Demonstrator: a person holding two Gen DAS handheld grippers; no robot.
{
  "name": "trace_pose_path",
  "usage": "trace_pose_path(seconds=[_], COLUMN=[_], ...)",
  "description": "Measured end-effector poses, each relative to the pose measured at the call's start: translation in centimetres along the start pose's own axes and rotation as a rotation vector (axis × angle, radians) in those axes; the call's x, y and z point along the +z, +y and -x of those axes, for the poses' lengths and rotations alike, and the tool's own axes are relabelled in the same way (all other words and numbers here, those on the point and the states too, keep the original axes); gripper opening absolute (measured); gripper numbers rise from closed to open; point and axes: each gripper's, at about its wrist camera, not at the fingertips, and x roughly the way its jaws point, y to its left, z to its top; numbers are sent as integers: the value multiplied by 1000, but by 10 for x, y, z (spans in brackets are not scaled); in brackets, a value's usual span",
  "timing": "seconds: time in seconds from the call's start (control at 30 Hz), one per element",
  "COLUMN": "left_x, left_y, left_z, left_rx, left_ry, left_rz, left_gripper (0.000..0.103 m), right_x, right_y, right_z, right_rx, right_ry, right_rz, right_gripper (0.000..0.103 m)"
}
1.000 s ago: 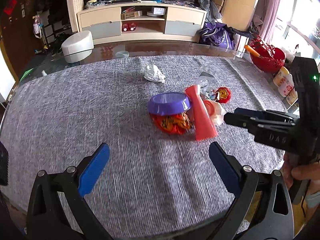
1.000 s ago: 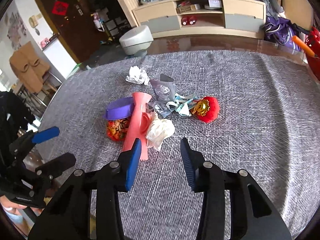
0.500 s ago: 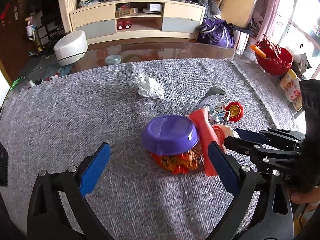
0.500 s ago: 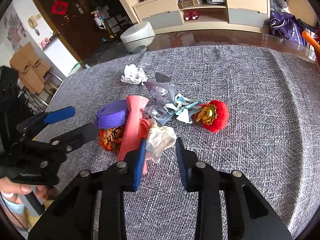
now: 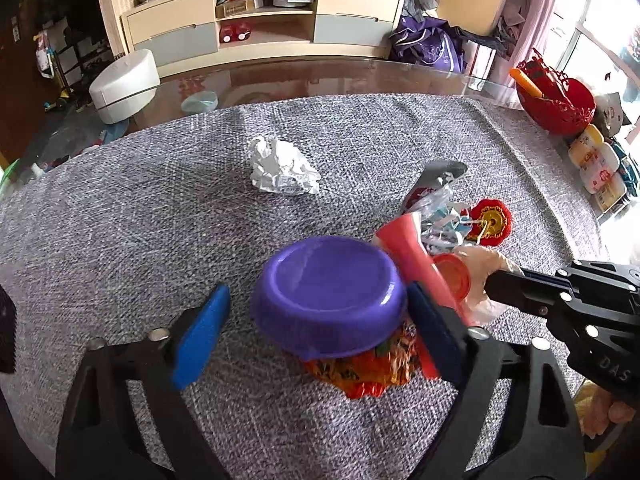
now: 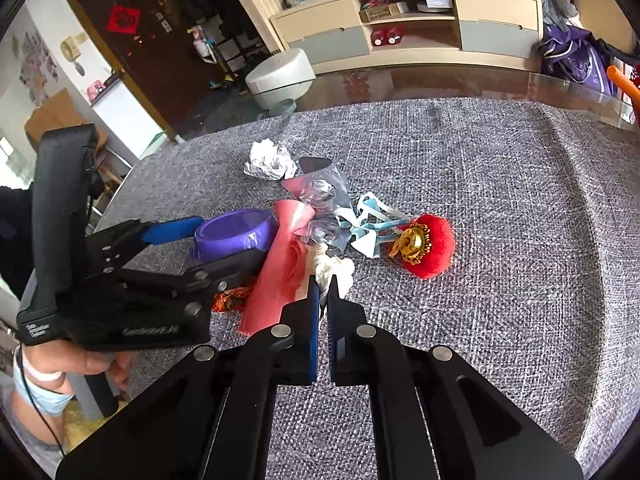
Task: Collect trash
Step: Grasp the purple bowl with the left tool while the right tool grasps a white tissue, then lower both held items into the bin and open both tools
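Since a second ago, left gripper (image 5: 312, 320) advanced to straddle upturned purple plastic bowl (image 5: 326, 294); fingers open, one either side of rim. Right gripper (image 6: 323, 300) narrowed, pinching crumpled white glove (image 6: 334, 270), just at bowl's 3 o'clock mid-table (image 6: 500, 220). Bowl likely light, stiff, slick: best taken across rim. Glove soft, compressible. Both angled downward.
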Motion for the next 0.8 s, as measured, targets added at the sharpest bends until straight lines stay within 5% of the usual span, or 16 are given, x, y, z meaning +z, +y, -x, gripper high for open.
trace_pose_path(seconds=[0.43,0.8], left_x=[-1,-19], left_y=[0,-11], left_z=[26,98], left_rx=[28,57], left_ry=[-71,-168], left_rz=[-8,-11], left_gripper=[73,73], right_x=[-2,-15], right_y=[-3,14], right_z=[30,81], right_rx=[-4,-7], right_ry=[-62,-142], right_rz=[-11,-11], right_gripper=[4,4])
